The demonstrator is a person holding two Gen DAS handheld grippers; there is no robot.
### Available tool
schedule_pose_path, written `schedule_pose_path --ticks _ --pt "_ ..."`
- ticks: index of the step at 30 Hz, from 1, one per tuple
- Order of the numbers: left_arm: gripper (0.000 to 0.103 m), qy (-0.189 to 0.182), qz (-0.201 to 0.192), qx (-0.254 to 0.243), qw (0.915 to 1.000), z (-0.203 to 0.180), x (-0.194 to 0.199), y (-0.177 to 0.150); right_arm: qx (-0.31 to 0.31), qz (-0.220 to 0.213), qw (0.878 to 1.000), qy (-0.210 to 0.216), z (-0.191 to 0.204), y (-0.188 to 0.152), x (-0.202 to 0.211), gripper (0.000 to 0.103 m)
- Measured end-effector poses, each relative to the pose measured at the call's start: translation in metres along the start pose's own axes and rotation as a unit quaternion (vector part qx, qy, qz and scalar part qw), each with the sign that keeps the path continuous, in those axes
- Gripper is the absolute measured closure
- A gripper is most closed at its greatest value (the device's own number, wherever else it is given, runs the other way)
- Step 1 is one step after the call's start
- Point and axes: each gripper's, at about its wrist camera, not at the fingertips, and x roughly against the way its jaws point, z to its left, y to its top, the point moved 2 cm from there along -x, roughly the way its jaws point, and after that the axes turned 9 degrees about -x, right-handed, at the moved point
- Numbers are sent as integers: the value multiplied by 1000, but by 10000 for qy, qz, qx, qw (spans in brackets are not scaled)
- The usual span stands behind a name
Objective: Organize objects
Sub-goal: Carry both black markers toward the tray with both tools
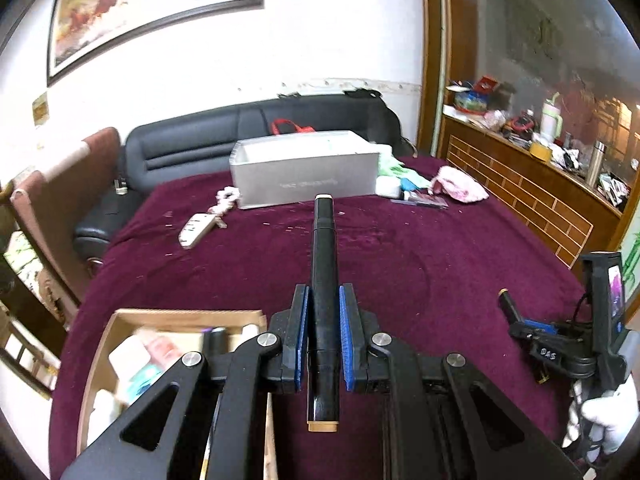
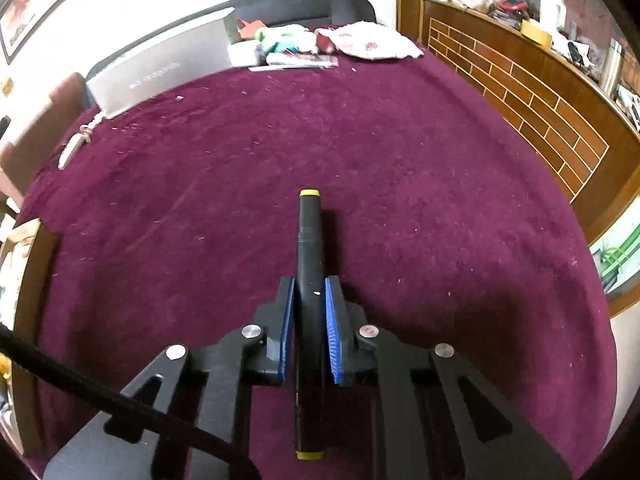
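My left gripper is shut on a black marker with tan end caps, held above the maroon tablecloth. My right gripper is shut on a black marker with yellow end caps, low over the cloth. The right gripper also shows in the left wrist view, at the far right, gripped by a white-gloved hand. A wooden box with markers and small packets lies at the lower left, beside the left gripper.
A grey rectangular box stands at the table's far side. A white remote-like object and a small charm lie to its left. Cloths and packets lie at the far right. A black sofa and a wooden counter border the table.
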Motion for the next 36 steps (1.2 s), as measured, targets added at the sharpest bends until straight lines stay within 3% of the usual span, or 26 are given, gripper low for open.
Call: schedule_pose_path --ticks 11,18,24,32,36 --pt "91 746 -245 311 9964 41 57 -37 374 -319 9925 1117 57 -17 71 91" --pt "91 1164 -209 545 9915 75 78 -68 844 -41 9764 1989 135 -30 95 90" --pt "91 1465 53 816 9858 110 77 -102 1223 368 9580 2568 211 -52 94 90" --pt "91 1497 458 1096 9816 137 55 -137 1526 891 9443 2778 286 -77 67 90" --pt "91 1436 642 1145 9809 143 43 -148 1584 1071 9460 2616 310 -83 42 90"
